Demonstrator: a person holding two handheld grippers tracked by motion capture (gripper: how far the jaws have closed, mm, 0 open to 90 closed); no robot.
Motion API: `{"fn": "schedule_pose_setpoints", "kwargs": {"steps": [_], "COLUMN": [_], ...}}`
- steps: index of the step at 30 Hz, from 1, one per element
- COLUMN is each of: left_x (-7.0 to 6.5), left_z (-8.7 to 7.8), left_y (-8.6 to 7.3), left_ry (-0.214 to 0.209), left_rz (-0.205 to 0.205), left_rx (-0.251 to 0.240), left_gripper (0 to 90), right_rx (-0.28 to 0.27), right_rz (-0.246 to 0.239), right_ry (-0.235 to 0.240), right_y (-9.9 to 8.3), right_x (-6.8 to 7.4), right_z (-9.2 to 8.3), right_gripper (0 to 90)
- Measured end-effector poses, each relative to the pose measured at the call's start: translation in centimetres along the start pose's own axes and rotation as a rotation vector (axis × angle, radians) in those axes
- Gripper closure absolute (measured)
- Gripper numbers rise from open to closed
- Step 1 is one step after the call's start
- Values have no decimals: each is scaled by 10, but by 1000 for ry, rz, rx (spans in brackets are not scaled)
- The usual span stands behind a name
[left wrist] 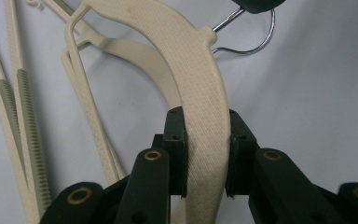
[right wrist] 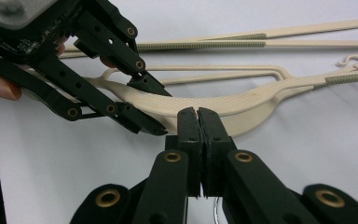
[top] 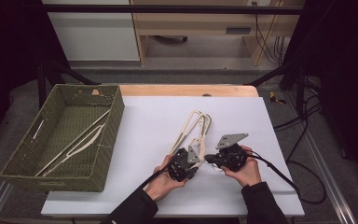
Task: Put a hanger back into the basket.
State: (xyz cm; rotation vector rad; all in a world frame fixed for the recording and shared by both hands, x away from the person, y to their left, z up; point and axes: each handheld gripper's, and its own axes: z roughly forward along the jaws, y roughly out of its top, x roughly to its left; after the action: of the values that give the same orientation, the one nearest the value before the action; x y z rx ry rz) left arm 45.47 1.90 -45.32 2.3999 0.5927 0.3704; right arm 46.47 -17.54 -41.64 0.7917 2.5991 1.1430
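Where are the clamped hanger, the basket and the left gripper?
hanger (left wrist: 205, 107): left gripper view, broad cream shoulder between the pads.
basket (top: 114, 122): high view, right woven wall.
left gripper (left wrist: 206, 154): left gripper view, midway between its fingertips, closed on the hanger.

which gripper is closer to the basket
Left. The left gripper, clamped on a hanger, sits nearer the basket; the right gripper is just beyond it.
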Motion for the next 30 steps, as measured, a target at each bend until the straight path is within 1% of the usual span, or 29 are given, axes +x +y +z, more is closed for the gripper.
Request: {"fn": "schedule_pose_setpoints", "kwargs": {"steps": [2,3,4,6,9,11,12,13,14,15,17,18,19,20,21,23,25,29,30], "left_x": [0,-1,-1,-1,0,1,2,2,3,4,7,7,8,10,11,15,18,28,30], "left_z": [-2,-2,-3,-5,-11,-14,-17,-17,-21,-23,-29,-31,-33,-36,-39,-45,-52,-65,-68], "left_y": [0,0,0,0,0,-1,-1,-1,-2,-2,-2,-3,-4,-4,-5,-6,-7,-12,-13], "left_ry": [5,7,18,21,35,44,41,41,44,45,52,53,53,55,59,70,90,120,130], "left_rz": [2,0,0,-1,-9,-17,-25,-25,-30,-34,-43,-63,-66,-71,-77,-89,-106,-145,-153], "left_rx": [3,0,-7,-6,-11,-17,-17,-17,-22,-23,-24,-44,-44,-48,-55,-66,-78,-101,-104], "left_gripper": [745,746,747,750,755,759,760,761,763,764,768,770,771,773,775,781,789,808,814], "right_rx": [1,-3,-8,-29,-99,-171,-199,-233,-269,-288,-326,-341,-358,-370,-380,-393,-399,-398,-393], "right_rz": [-12,2,-9,-4,0,12,22,32,47,54,85,98,120,134,160,188,225,246,245], "right_ry": [-1,-1,5,6,0,-10,-21,-39,-61,-68,-91,-105,-129,-141,-152,-168,-168,-203,-206], "right_y": [0,1,1,1,3,4,4,3,2,1,-3,-6,-10,-12,-15,-20,-24,-29,-30], "right_x": [0,1,0,1,-1,-3,-3,-5,-6,-7,-12,-15,-19,-21,-24,-30,-34,-39,-40], "right_z": [-1,-1,-3,-7,-22,-37,-42,-49,-57,-62,-73,-78,-83,-85,-88,-91,-92,-89,-88], "right_gripper": [890,889,883,843,792,730,676,636,615,597,534,493,457,432,405,358,312,217,196]}}
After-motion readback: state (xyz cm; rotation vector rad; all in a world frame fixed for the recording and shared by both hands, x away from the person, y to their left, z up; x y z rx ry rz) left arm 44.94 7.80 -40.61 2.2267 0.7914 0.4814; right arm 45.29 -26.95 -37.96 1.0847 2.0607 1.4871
